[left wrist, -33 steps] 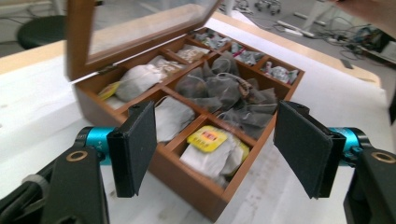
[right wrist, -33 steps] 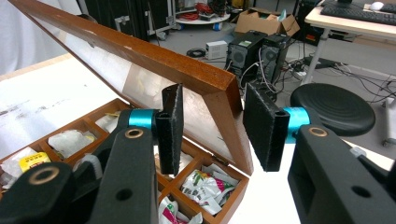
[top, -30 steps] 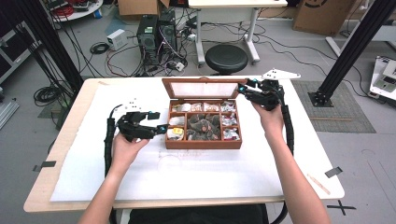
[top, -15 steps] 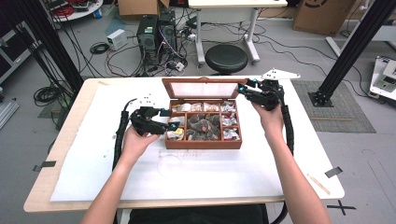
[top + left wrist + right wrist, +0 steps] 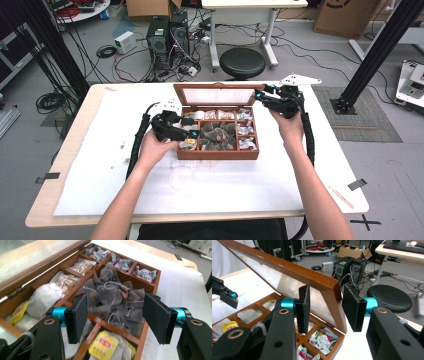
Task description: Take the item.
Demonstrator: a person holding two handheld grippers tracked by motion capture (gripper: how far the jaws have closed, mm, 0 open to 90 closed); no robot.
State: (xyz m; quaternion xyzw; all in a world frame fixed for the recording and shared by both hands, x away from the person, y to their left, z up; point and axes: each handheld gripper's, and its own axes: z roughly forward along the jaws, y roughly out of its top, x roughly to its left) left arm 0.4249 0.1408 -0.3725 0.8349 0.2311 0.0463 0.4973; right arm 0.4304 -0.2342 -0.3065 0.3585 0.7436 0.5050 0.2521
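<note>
Behind the tea box [image 5: 218, 154], a black stool [image 5: 242, 61] and computer towers [image 5: 170, 35].

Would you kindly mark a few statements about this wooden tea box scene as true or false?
1. The right claw grips the brown wooden box's glass-paned lid: true.
2. The left claw holds a tea bag: false; its jaws have just been closing but stand apart above the dark pyramid tea bags.
3. The lid lies shut: false; it is raised.
4. A yellow-tagged tea bag lies in the brown wooden box: true.
</note>
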